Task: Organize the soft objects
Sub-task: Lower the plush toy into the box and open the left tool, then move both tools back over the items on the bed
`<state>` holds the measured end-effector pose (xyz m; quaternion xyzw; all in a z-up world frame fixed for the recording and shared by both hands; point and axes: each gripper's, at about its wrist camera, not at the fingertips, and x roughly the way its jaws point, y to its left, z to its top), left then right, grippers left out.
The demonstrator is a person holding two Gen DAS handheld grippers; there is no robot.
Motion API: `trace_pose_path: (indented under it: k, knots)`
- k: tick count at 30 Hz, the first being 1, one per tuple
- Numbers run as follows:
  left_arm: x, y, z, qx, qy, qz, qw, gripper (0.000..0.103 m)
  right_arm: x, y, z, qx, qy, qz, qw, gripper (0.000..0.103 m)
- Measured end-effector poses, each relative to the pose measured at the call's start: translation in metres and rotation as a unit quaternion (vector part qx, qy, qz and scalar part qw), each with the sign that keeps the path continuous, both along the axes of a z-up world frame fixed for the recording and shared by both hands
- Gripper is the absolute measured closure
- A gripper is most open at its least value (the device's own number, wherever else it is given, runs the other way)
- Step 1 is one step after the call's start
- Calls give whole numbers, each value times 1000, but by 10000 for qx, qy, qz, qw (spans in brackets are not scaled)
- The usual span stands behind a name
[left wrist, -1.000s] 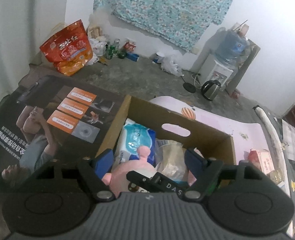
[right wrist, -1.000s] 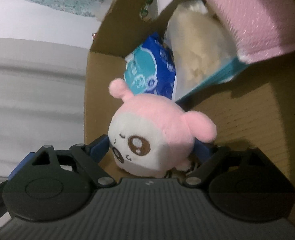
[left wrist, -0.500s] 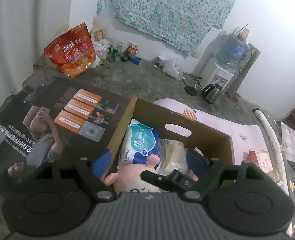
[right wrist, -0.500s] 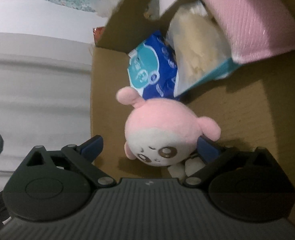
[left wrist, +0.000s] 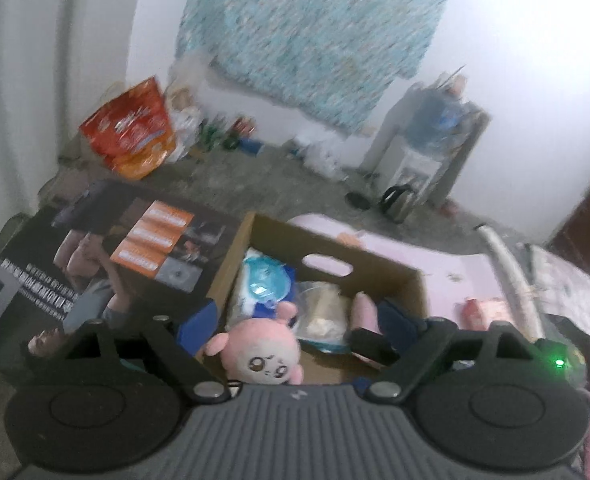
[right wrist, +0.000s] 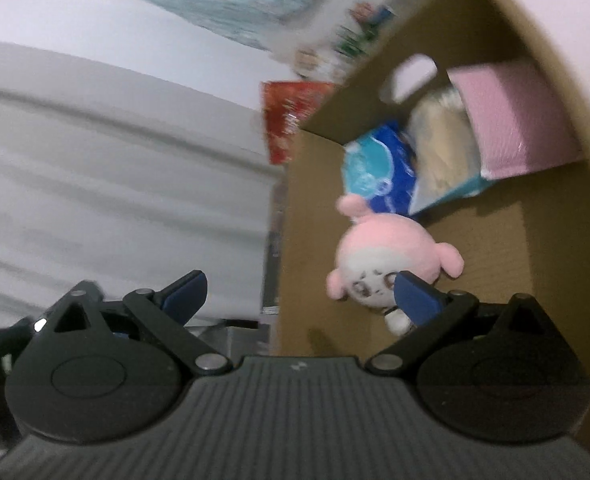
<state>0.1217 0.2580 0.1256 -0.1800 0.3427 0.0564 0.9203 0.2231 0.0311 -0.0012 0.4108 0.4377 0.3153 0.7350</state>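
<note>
A pink and white plush toy [left wrist: 263,350] [right wrist: 387,260] lies loose on the floor of an open cardboard box [left wrist: 375,260] [right wrist: 315,220]. Behind it in the box stand a blue wipes pack [left wrist: 263,284] [right wrist: 379,172], a clear bag of beige stuff [left wrist: 323,308] [right wrist: 443,148] and a pink pack [right wrist: 511,120]. My left gripper [left wrist: 295,320] hovers above the box's near edge, its jaws opening, with nothing gripped. My right gripper [right wrist: 301,296] is open above the box's near left corner. One of its blue fingertips [right wrist: 415,300] overlaps the plush in view without pressing on it.
A large dark printed carton [left wrist: 135,248] lies left of the box. A red snack bag [left wrist: 131,132], a water dispenser [left wrist: 427,148] and a kettle [left wrist: 399,200] stand by the far wall. A pink mat [left wrist: 455,272] lies behind the box.
The right gripper opened off the plush, then rose and pulled back to the left. The plush stayed in the box. The left gripper rose and drew back, its jaws wider.
</note>
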Motion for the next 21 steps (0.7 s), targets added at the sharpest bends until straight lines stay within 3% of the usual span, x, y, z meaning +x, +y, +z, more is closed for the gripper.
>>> trace_pose_path:
  k: [4,7,11,16,21]
  knots:
    - [-35,-30,12,482,-455,-223,9976,3,-45,-45,30,30,-647,-3,9979,2]
    - [-59,-59,13,598,-704,-501,9945,1,-79,-89,40,6,-1028,-131,9946,1]
    - [-87,-110,8,538,-1103,-1074,9866,0,-122,-149,48,-191,-1451,-507,9879,1]
    - [-109,-180,-11,286,-1303,-1923,9722,0,-181,-235,46,-639,-1933,-1182,9719,1]
    - [-117,-249,-39,-226,-1227,-2633,9566,0,-239,-330,25,-1153,-1920,-2087,9520,1]
